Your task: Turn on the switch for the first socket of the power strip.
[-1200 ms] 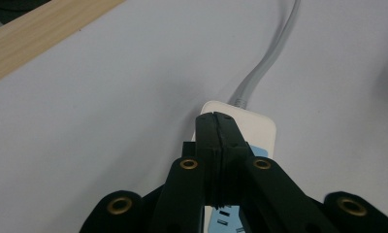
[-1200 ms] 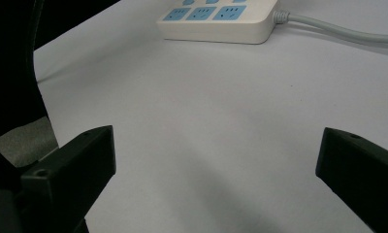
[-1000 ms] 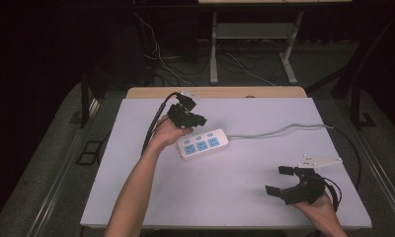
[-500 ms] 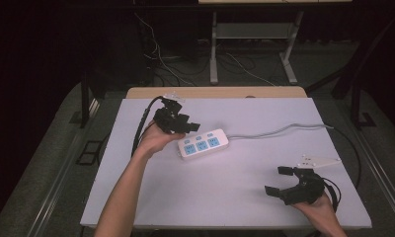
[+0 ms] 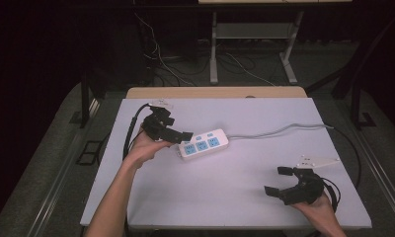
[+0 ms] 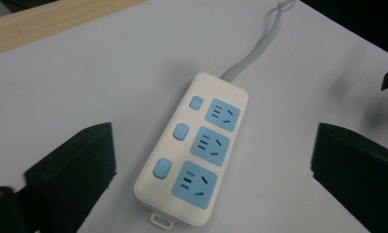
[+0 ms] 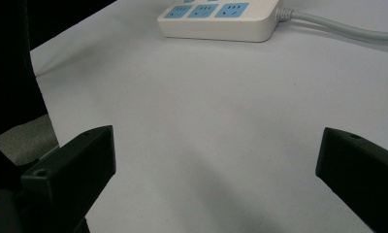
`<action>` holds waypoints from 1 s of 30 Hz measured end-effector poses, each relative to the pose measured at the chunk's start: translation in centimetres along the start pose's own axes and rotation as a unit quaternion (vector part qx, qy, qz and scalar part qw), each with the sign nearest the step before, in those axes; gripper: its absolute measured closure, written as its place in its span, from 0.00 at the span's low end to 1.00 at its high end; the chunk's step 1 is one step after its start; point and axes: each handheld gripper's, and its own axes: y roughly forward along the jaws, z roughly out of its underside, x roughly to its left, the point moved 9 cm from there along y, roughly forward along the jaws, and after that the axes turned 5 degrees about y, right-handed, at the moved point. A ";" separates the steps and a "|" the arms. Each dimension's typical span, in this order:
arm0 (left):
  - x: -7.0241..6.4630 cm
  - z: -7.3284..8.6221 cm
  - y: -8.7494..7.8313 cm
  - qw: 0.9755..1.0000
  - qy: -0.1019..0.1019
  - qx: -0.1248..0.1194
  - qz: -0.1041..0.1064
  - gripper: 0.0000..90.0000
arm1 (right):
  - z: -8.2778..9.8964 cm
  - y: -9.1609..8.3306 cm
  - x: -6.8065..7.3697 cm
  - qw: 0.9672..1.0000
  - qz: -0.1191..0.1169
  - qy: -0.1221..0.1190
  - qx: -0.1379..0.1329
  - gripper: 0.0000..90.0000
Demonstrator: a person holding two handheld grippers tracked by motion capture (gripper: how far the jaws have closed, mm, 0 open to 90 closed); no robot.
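One power strip [image 6: 194, 150] lies between the opened left hand-held gripper's [image 6: 209, 170] jaws, untouched.

White table top [image 5: 225, 192], wooden strip [image 5: 215, 92] at far edge; metal stand [image 5: 250, 34], floor cables [image 5: 166, 59] beyond

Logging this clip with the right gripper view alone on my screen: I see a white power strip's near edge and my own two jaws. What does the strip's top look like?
Observer: The power strip has three blue sockets in a row, each with a small blue button beside it, seen in the left gripper view.
Operator: Where is the left gripper?
Observer: The left gripper is at the strip's cable-free end in the high view. Its jaws have just been opening; they stand wide either side of the strip, pads off it.
Operator: And where does the cable run?
Observer: The grey cable leaves the strip's other end and curves toward the table's far right edge.
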 end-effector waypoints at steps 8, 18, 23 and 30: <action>-0.9 0.9 -1.1 1.000 0.018 -0.013 -0.011 0.00 | 0.0 0.0 0.1 1.000 -0.001 0.000 -0.001 0.00; -1.8 3.1 -2.3 0.999 0.016 -0.037 -0.019 0.00 | 0.0 -0.1 0.0 1.000 0.001 0.001 -0.001 0.00; -2.4 4.6 -2.6 0.998 0.018 -0.050 -0.023 0.00 | 0.0 -0.1 0.0 1.000 0.002 0.002 -0.002 0.00; -3.4 6.7 -2.9 0.997 0.008 -0.072 -0.024 0.00 | 0.0 0.0 0.1 1.000 0.002 0.000 -0.001 0.00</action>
